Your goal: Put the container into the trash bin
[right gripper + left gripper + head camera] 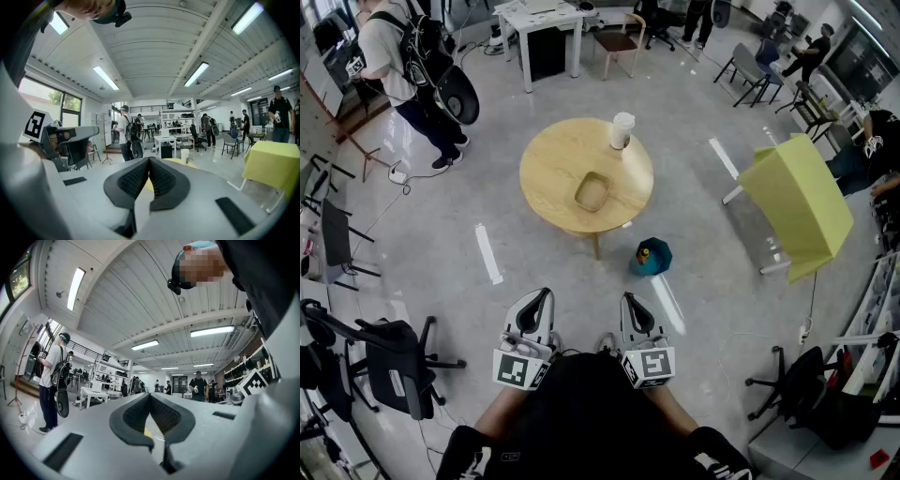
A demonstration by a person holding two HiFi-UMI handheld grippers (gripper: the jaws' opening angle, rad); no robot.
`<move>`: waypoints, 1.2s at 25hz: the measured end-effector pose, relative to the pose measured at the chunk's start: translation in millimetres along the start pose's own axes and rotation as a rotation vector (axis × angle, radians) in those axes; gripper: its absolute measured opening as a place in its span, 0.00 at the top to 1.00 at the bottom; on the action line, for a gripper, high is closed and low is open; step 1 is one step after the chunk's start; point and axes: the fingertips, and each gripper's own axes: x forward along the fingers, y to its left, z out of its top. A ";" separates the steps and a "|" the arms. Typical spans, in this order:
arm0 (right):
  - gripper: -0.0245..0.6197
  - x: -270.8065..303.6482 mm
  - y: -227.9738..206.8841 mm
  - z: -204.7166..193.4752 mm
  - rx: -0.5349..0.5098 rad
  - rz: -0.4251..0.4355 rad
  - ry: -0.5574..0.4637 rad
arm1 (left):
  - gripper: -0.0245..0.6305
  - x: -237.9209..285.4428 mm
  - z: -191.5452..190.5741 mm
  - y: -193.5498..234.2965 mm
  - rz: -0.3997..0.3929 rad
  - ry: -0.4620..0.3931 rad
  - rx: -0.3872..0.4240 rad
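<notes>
A shallow brown container [592, 192] lies near the middle of a round wooden table [548, 173], with a white paper cup [622, 130] at the table's far edge. A teal trash bin [651, 257] stands on the floor just right of the table's near side. My left gripper [539, 298] and right gripper [630, 302] are held side by side close to my body, well short of the table. Both are shut and hold nothing. The left gripper [150, 397] tilts slightly upward. Past the right gripper [150, 161], the cup [185, 155] shows.
A yellow-green chair [802, 202] is tipped over at the right. At the far left stands a person with a backpack [403, 66]. Black office chairs [394, 370] stand at the near left, and a white desk [539, 28] at the back. White tape strips [487, 253] mark the floor.
</notes>
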 end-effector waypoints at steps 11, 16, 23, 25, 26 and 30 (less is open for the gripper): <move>0.92 3.7 6.5 0.4 -0.006 0.008 0.009 | 0.95 -1.1 1.6 2.3 -0.010 -0.001 -0.010; 0.92 12.3 19.7 2.0 0.015 0.013 0.008 | 0.95 -6.5 4.8 14.7 -0.025 -0.001 -0.012; 0.92 30.4 52.5 2.7 0.010 -0.006 0.007 | 0.95 -20.7 6.0 48.2 -0.054 0.012 -0.017; 0.92 34.8 61.1 -0.6 0.007 -0.020 0.015 | 0.95 -28.1 0.9 56.3 -0.070 0.029 -0.021; 0.92 36.3 64.4 -2.1 0.007 -0.027 0.018 | 0.95 -32.2 -3.9 59.7 -0.078 0.047 -0.019; 0.92 44.4 70.8 -5.0 0.015 -0.042 0.026 | 0.95 -33.8 -14.7 69.6 -0.100 0.072 -0.037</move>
